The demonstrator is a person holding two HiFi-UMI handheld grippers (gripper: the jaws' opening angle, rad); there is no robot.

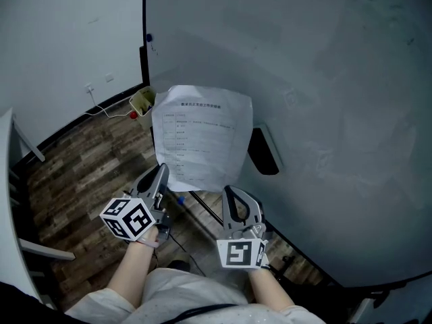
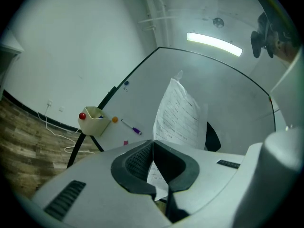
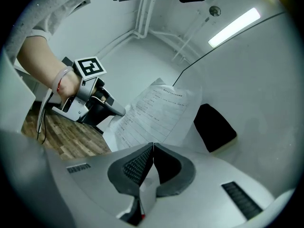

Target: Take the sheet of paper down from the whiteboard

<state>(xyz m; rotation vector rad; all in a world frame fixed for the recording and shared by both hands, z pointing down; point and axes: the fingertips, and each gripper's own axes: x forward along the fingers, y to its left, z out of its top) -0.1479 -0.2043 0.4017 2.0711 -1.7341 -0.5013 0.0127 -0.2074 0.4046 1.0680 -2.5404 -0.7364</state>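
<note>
The printed sheet of paper (image 1: 202, 137) hangs in front of the big whiteboard (image 1: 324, 79), slightly bowed. I cannot tell whether its top still touches the board. My left gripper (image 1: 162, 170) is shut on the sheet's lower left edge, and my right gripper (image 1: 228, 192) is shut on its lower right corner. In the left gripper view the paper (image 2: 180, 113) rises from between the closed pads of the left gripper (image 2: 153, 144). The right gripper view shows the sheet (image 3: 156, 110) pinched in the right gripper (image 3: 153, 148), with the left gripper (image 3: 119, 111) gripping the far edge.
A black eraser (image 1: 263, 150) sticks to the board just right of the sheet. A beige cup (image 1: 142, 102) with a red magnet hangs at the board's left edge, near a marker (image 2: 130, 126) and an orange magnet (image 2: 114, 119). Below lie wooden floor (image 1: 74, 174) and the board's stand.
</note>
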